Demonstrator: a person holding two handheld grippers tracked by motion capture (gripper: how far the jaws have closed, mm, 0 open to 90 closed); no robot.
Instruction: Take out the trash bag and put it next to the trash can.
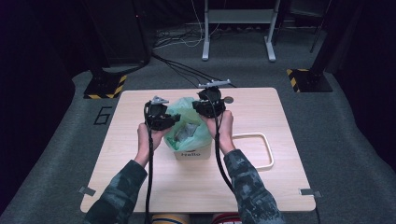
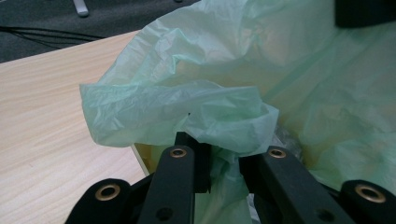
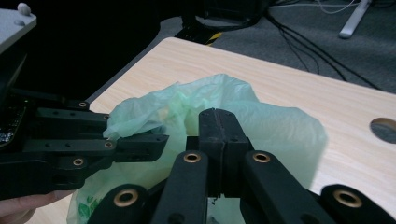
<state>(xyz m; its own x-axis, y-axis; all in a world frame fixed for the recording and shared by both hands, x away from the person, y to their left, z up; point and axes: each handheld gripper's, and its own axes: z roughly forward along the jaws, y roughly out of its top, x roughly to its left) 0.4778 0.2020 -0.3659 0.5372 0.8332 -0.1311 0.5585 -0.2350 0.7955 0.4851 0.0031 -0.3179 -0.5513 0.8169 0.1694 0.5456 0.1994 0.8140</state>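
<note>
**Two hand-held grippers pinch the rim of a green bag lining a small box**

A pale wooden tabletop (image 1: 140, 186) fills the middle of the high view, with dark carpet and cables beyond it. A person's forearms in camouflage sleeves reach in from the bottom edge.

Near the middle of the tabletop stands a small box (image 1: 191, 153) with the word "Hello" on its near face. A thin, translucent green plastic bag (image 1: 187, 114) sits inside the box and billows above it, mouth facing up, so its long axis runs roughly upright. Something crumpled and grey lies inside; what it is cannot be told. A white rectangular frame (image 1: 268, 151) lies flat just to the right of the box.

The left hand-held gripper (image 2: 224, 156) is clenched on a gathered fold of the bag's left rim. The right hand-held gripper (image 3: 218, 135) is fully clenched on the right rim, thin film caught between its pads.

The step appears to be drawing the two sides of the bag's mouth up, either to close it or lift it out. To do this well, both grips should keep firm hold on the film, rise evenly together, and pull gently enough not to tear the film or tip the box.
</note>
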